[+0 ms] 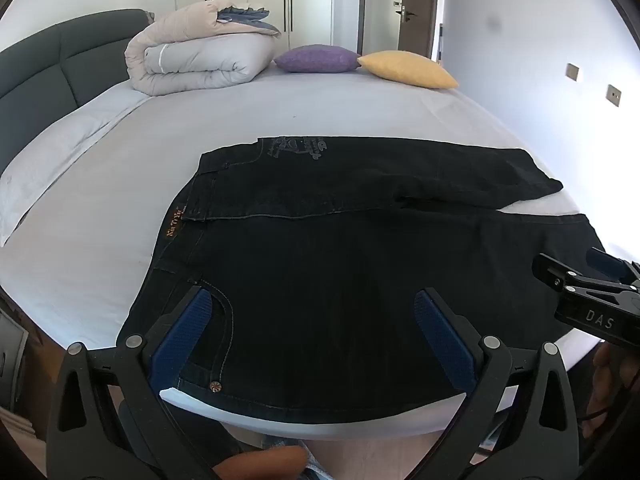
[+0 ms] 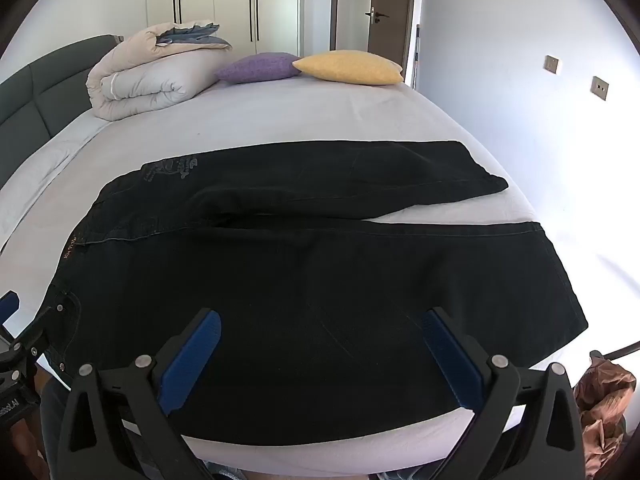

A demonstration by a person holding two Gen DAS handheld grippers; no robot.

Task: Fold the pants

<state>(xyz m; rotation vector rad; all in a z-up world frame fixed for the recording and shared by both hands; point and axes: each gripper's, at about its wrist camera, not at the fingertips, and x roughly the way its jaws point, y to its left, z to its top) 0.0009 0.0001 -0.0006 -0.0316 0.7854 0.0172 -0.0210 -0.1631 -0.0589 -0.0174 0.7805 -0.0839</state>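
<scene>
Black jeans (image 1: 320,264) lie flat on the bed (image 1: 280,112), waistband to the left and both legs running to the right. The far leg (image 2: 360,176) angles slightly away from the near leg (image 2: 400,272). My left gripper (image 1: 312,294) hovers open over the front pocket and hip, near the bed's front edge, with nothing between its blue pads (image 1: 188,332). My right gripper (image 2: 323,315) stands open over the near leg, also with nothing in it. It shows in the left wrist view as the right gripper (image 1: 576,264), and the left gripper (image 2: 16,320) shows at the left edge of the right wrist view.
A folded duvet (image 1: 200,60), a purple pillow (image 1: 318,58) and a yellow pillow (image 1: 408,68) lie at the far end. A dark headboard (image 1: 48,76) runs along the left. A white wall (image 2: 520,100) stands on the right. Brown crumpled material (image 2: 604,400) sits beside the bed's near right corner.
</scene>
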